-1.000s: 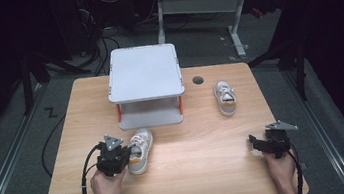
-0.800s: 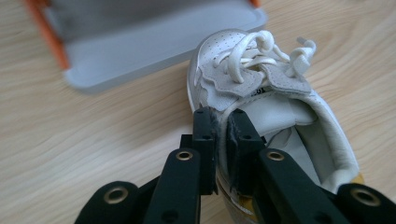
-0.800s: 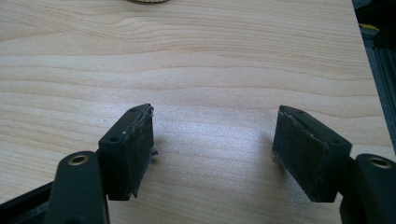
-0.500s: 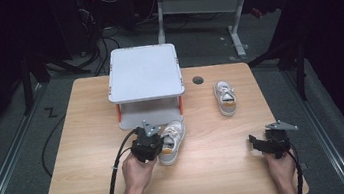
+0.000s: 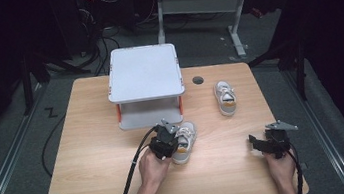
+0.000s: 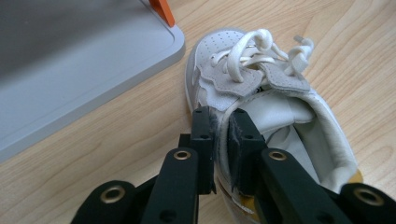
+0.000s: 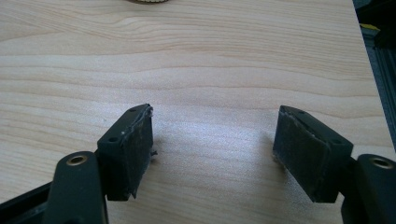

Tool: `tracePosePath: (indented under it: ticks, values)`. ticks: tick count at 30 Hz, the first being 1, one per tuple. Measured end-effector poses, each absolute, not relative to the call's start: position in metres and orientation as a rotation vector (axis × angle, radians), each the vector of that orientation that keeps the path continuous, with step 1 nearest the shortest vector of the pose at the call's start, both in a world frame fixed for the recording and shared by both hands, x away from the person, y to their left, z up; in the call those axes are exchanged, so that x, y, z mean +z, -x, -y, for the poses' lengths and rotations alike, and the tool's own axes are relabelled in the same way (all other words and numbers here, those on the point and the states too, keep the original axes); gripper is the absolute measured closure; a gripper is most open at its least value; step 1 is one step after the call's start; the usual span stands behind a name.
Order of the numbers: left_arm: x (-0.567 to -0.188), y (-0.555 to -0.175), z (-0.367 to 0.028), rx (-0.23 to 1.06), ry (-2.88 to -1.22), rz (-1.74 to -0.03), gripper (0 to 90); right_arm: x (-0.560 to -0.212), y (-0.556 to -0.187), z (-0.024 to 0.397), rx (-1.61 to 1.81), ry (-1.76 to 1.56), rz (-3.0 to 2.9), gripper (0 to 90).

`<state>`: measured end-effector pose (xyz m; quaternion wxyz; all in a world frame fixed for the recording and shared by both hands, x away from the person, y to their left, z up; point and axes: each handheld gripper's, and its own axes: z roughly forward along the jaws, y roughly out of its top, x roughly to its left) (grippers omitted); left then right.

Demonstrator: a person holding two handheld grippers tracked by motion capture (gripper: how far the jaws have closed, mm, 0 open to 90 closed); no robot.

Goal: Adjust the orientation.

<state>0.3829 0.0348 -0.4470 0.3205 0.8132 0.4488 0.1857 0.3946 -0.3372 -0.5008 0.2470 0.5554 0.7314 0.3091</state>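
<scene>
Shoe (image 5: 184, 142) sits near the middle of the table (image 5: 93, 163), just below the grey shelf (image 5: 146, 84), at about 6 o'clock from it. The left gripper (image 5: 165, 143) touches its left side. A second shoe (image 5: 225, 98) lies at 2 o'clock from it, well apart.

Up close, the left gripper (image 6: 222, 140) pinches the shoe's (image 6: 261, 93) side wall tight.

Wide apart jaws on the right gripper (image 7: 212, 140) hold nothing, over bare wood.

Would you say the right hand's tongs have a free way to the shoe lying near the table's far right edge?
Probably yes. The right tongs stand open and empty, and only bare table lies between them and that shoe. The left tongs are busy pinching the other shoe, well aside.
</scene>
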Motion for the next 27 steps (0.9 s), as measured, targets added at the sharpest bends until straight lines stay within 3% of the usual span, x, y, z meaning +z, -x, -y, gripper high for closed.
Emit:
tracePosePath:
  ticks: [15, 22, 27]
  values:
    - [-0.451, -0.379, -0.036, 0.389, -2.088, -1.164, 70.8, -0.501, -0.395, 0.337, 0.843, -1.515, -1.994, 28.3]
    - [-0.450, -0.379, -0.041, 0.348, -2.059, -1.142, 49.7, -0.501, -0.395, 0.337, 0.843, -1.515, -1.994, 28.3]
    - [-0.447, -0.376, -0.050, 0.384, -2.017, -1.125, 41.4, -0.501, -0.395, 0.337, 0.843, -1.516, -1.994, 28.3]
